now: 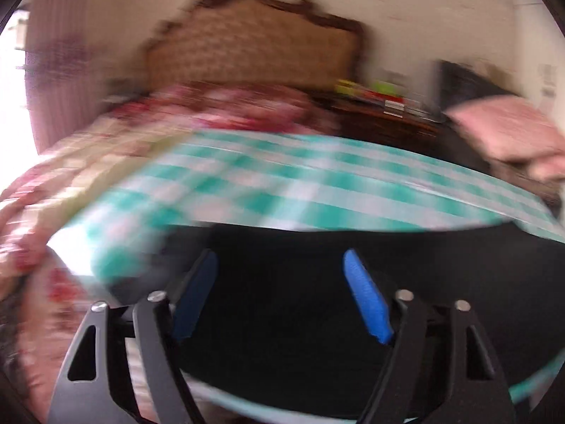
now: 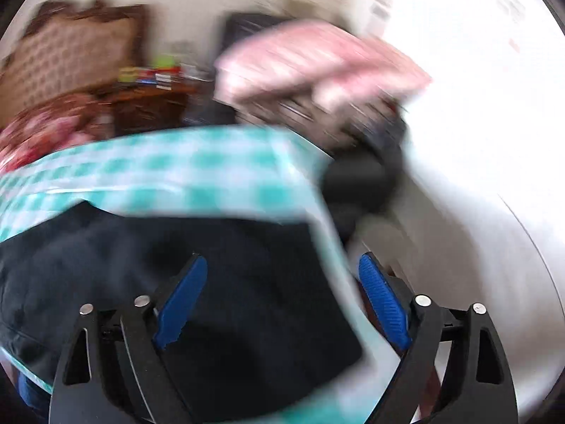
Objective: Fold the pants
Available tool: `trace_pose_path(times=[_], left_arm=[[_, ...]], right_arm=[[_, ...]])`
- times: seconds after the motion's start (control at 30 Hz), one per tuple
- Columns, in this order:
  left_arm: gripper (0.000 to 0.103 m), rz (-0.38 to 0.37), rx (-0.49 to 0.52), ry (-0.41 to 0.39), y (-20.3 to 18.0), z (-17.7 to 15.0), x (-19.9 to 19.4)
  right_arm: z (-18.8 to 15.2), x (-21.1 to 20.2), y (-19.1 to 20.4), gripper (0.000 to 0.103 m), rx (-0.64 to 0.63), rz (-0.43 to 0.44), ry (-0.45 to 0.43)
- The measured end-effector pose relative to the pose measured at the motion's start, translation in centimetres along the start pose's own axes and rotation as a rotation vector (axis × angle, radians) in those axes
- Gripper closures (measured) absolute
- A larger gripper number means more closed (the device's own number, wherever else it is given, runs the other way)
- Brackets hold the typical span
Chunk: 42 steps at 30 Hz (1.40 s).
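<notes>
A: Left wrist view: status of fingers?

B: Left gripper (image 1: pixel 279 293): fingers spread, nothing between them. Right gripper (image 2: pixel 282 296): fingers wide, empty.

A: Location of pants?

B: One pair of pants (image 2: pixel 212 275), dark, flat on the checked tabletop (image 2: pixel 169 173). In both views it lies under the fingers, at 6 o'clock of the cloth. Its right edge runs square along the tabletop edge.

A: Progress?

B: Judged well advanced: the pants form a compact block with straight edges. Blur hides the layer count, so remaining folds cannot be told.

A: Count?

B: Pants, one. Grippers, two. Bed (image 1: pixel 70 162), one, at 10 o'clock.
</notes>
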State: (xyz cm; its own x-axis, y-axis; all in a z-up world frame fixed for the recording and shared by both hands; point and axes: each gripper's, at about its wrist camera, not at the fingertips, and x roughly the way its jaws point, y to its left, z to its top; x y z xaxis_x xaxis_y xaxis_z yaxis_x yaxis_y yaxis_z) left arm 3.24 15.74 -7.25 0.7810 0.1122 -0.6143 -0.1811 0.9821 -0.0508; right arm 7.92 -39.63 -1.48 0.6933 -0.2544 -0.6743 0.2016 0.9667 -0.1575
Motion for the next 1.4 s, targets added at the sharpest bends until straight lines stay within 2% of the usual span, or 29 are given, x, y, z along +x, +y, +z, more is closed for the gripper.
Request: trace_pose_path(times=[0.07,0.17,0.23,0.3,0.33,0.37,0.4,0.43,0.53,0.73,0.83,0.9,0.93,0.97,1.03,1.13,1.23,1.3,1.37,1.4], left_arm=[[0.050,-0.088,0.066,0.022,-3.6,0.1,0.9],[0.057,-0.199,0.124,0.076,-8.4,0.5,3.5],[0.058,-0.222,0.112,0.159,-9.9,0.1,6.0],[0.061,-0.190,0.091,0.229,-10.2,-0.1,8.6],[0.065,-0.161,0.074,0.294,-10.2,-0.3,10.6],[0.067,-0.154,0.061,0.317,-9.9,-0.4,11.7],[0.066,-0.153,0.058,0.315,-10.1,-0.2,12.1],[0.066,-0.149,0.072,0.309,-10.2,0.1,12.4],[0.066,-0.133,0.104,0.338,-10.9,1.1,13.4],[0.065,-0.104,0.167,0.332,-11.6,2.5,15.6],[0.066,-0.127,0.075,0.305,-10.4,2.7,14.0],[0.058,-0.136,0.040,0.242,-9.6,2.5,10.5],[0.048,-0.130,0.044,0.222,-9.4,2.2,9.1],[0.045,-0.114,0.054,0.207,-9.2,1.7,7.6],[0.045,-0.115,0.095,0.214,-9.0,0.0,5.3],[0.045,-0.051,0.179,0.229,-8.2,-2.8,3.8],[0.045,-0.071,0.155,0.310,-5.8,-5.7,4.3],[0.044,-0.107,0.154,0.267,-4.8,-6.2,3.3],[0.041,-0.079,0.170,0.240,-4.0,-6.2,2.3],[0.041,-0.074,0.159,0.224,-3.4,-6.1,1.7]], right_arm=[[1.9,2.5,4.1,0.017,-0.106,0.035,-0.035],[2.9,6.6,8.0,0.018,-0.213,0.042,-0.026],[2.9,9.6,9.7,0.018,-0.271,0.027,-0.005],[1.9,12.0,10.4,0.018,-0.306,-0.024,0.038],[1.3,13.0,10.2,0.018,-0.310,-0.056,0.058],[0.6,14.2,9.7,0.018,-0.299,-0.077,0.092],[0.2,15.0,8.9,0.018,-0.265,-0.068,0.139],[0.4,15.3,8.2,0.018,-0.230,-0.055,0.147],[0.8,16.4,6.4,0.016,-0.140,-0.089,0.186],[0.6,16.7,6.6,0.015,-0.143,-0.111,0.193],[0.5,16.6,6.9,0.014,-0.152,-0.126,0.187],[0.4,16.5,7.1,0.014,-0.162,-0.139,0.182],[0.5,16.5,7.1,0.013,-0.164,-0.141,0.182],[0.5,16.6,7.1,0.013,-0.165,-0.143,0.182],[0.5,16.6,7.1,0.013,-0.164,-0.144,0.182],[0.5,16.5,7.4,0.012,-0.178,-0.165,0.175],[0.5,16.4,8.0,0.012,-0.211,-0.200,0.163],[0.5,16.3,8.4,0.012,-0.231,-0.222,0.155],[0.5,15.9,8.4,0.012,-0.237,-0.236,0.143],[0.8,15.2,8.2,0.012,-0.227,-0.275,0.118]])
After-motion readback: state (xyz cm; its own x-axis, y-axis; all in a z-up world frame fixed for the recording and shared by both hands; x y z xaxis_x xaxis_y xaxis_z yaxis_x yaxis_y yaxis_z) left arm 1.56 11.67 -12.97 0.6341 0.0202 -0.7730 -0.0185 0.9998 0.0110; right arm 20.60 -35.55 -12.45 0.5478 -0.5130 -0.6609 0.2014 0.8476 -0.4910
